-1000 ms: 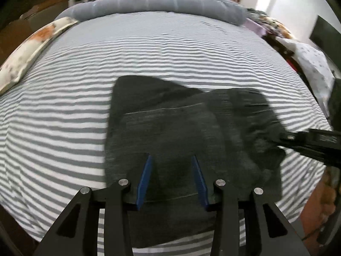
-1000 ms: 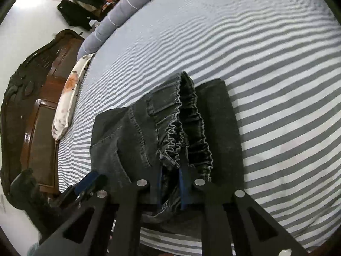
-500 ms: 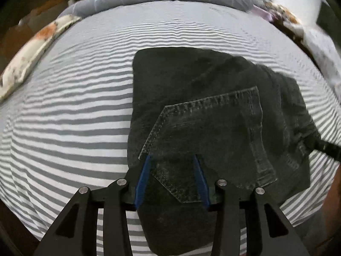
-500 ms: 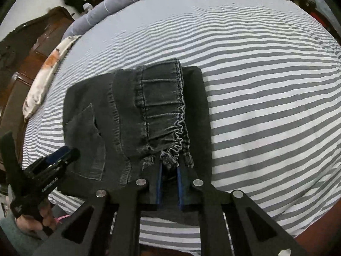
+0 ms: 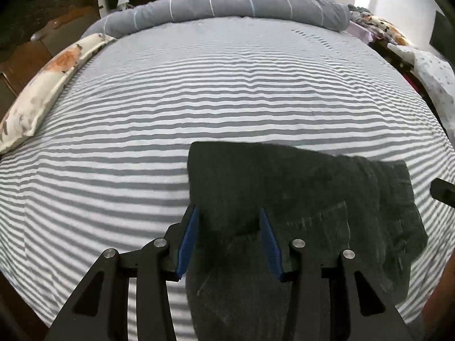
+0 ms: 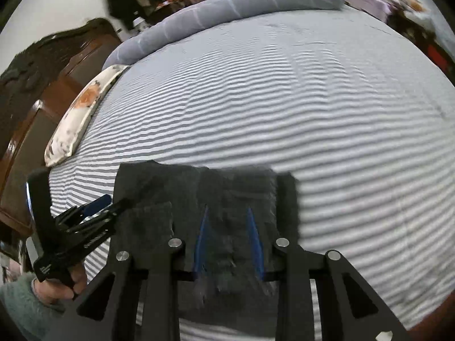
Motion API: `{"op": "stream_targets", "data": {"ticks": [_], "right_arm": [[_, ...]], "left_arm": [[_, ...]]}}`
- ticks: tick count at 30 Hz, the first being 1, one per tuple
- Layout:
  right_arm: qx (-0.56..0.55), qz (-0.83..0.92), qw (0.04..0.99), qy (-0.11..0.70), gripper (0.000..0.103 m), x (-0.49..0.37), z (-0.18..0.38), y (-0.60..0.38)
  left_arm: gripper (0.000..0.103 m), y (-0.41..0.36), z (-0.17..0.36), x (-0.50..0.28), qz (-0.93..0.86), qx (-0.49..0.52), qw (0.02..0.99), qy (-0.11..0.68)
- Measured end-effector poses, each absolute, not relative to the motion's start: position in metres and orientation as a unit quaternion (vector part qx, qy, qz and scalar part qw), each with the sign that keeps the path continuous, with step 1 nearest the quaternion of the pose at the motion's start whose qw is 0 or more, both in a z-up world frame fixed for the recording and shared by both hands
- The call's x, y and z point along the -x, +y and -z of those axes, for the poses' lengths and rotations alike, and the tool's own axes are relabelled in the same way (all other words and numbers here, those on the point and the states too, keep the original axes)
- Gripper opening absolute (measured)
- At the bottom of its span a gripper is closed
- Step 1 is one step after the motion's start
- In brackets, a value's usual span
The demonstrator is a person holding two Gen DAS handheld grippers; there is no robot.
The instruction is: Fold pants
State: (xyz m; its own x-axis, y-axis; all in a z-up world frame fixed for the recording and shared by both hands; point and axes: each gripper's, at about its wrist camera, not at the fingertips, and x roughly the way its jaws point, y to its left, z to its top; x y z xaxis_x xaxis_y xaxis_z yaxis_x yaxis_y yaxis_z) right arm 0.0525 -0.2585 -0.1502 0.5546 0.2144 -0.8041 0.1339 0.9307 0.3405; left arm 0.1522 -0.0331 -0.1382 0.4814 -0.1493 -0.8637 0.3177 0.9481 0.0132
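The dark grey denim pants (image 5: pixel 312 193) lie folded into a flat rectangle on the striped bed sheet (image 5: pixel 199 99), back pocket facing up. My left gripper (image 5: pixel 227 210) hovers open over their left edge, blue pads apart with cloth below them. In the right wrist view the pants (image 6: pixel 236 187) are blurred under my right gripper (image 6: pixel 227 209), whose jaws are opening, the pads standing off the denim. The left gripper (image 6: pixel 93 213) shows at the pants' left side, held by a hand (image 6: pixel 57 287). The right gripper's tip (image 5: pixel 443 193) pokes in at the left wrist view's right edge.
A floral pillow (image 5: pixel 42 91) lies along the bed's left side, next to a dark wooden headboard (image 6: pixel 42 85). A grey bolster (image 5: pixel 227 5) runs across the far end. Bedding and clutter sit beyond the right side (image 5: pixel 426 65). The bed's near edge is just under the grippers.
The right gripper let go of the gathered waistband and lifted, its pads spreading. The left gripper slid from over the pocket toward the pants' left edge. The pants now lie flat.
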Motion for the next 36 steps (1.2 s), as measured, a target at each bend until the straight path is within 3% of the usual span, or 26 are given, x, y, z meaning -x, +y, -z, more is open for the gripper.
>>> {"op": "stream_targets", "data": {"ticks": [9,15,25,36], "right_arm": [[-0.154,-0.004,0.830,0.536,0.023,-0.100,0.206,-0.251],[-0.159,-0.013,0.828,0.537,0.024,-0.100,0.211,-0.252],[-0.142,-0.026,0.830,0.538,0.027,-0.039,0.193,-0.247],[-0.162,-0.007,0.829,0.535,0.031,0.001,0.207,-0.246]], "left_arm": [[0.048,-0.041,0.167,-0.186,0.144,-0.102,0.831,0.527],[0.049,-0.039,0.171,-0.187,0.149,-0.100,0.828,0.531],[0.049,-0.010,0.152,-0.128,0.171,-0.088,0.835,0.516],[0.049,0.001,0.168,-0.069,0.166,-0.102,0.839,0.508]]}}
